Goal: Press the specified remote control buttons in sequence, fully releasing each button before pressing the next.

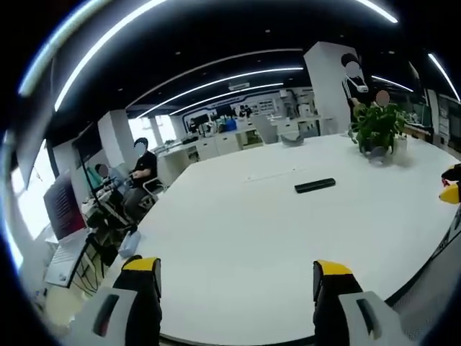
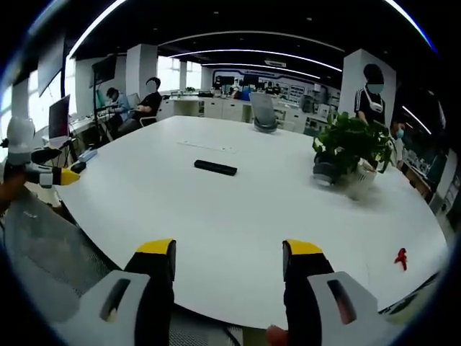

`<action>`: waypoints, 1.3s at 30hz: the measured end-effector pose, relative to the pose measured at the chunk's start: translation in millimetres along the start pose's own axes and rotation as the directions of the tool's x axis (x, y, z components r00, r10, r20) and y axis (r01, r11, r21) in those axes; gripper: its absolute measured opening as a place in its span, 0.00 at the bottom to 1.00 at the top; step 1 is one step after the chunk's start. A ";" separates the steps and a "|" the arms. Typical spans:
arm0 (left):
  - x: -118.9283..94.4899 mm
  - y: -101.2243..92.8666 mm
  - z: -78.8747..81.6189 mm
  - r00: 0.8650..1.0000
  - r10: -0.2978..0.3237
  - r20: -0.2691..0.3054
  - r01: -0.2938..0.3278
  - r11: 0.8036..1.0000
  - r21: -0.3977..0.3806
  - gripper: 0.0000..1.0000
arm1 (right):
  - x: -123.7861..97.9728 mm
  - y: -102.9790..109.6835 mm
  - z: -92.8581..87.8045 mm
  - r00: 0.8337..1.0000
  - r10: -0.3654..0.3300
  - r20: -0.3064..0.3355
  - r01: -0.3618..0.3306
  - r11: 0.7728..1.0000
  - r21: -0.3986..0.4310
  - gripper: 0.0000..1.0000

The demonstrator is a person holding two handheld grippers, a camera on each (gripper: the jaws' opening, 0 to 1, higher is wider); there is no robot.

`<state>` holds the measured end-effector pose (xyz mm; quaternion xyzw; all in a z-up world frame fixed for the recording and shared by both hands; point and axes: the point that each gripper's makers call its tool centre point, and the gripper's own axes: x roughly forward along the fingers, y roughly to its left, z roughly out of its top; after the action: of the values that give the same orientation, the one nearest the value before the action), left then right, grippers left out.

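A black remote control (image 1: 315, 185) lies flat on the big white table (image 1: 238, 238), well beyond my left gripper (image 1: 238, 270), which stands open over the near edge with nothing between its yellow-tipped fingers. From the right gripper view the same remote (image 2: 215, 167) lies far ahead toward the middle of the table (image 2: 238, 238). My right gripper (image 2: 229, 254) is open and empty above the table's near edge. A yellow tip of the right gripper (image 1: 450, 192) pokes in at the right rim of the left view. The left gripper (image 2: 43, 173) shows at the left edge of the right view.
A potted green plant (image 1: 377, 128) stands on the far right of the table, also seen as the plant (image 2: 351, 153). A small red object (image 2: 401, 257) lies near the right edge. People sit at desks (image 1: 137, 173) off to the left; a grey chair (image 2: 263, 112) stands at the far side.
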<state>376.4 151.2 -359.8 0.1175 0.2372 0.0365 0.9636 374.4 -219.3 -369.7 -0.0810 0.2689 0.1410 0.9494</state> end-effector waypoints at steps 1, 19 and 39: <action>0.0 0.0 -0.3 1.000 0.000 -0.001 0.000 1.000 0.000 0.91 | 0.0 0.2 0.0 1.000 0.001 0.000 -0.001 1.000 -0.001 0.62; -0.9 -8.5 10.7 0.997 -0.071 0.023 0.072 0.997 -0.039 0.90 | 0.5 0.0 -1.1 1.000 0.003 -0.007 -0.003 1.000 0.001 0.61; 30.9 -25.1 63.0 0.964 -0.263 -0.031 0.264 0.961 0.083 0.83 | 2.7 -1.3 -5.4 0.999 -0.001 -0.033 0.002 1.000 0.005 0.59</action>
<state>433.4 117.6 -325.6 0.1260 0.2616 -0.1011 0.9516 374.4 -221.2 -375.5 -0.0812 0.2847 0.1382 0.9451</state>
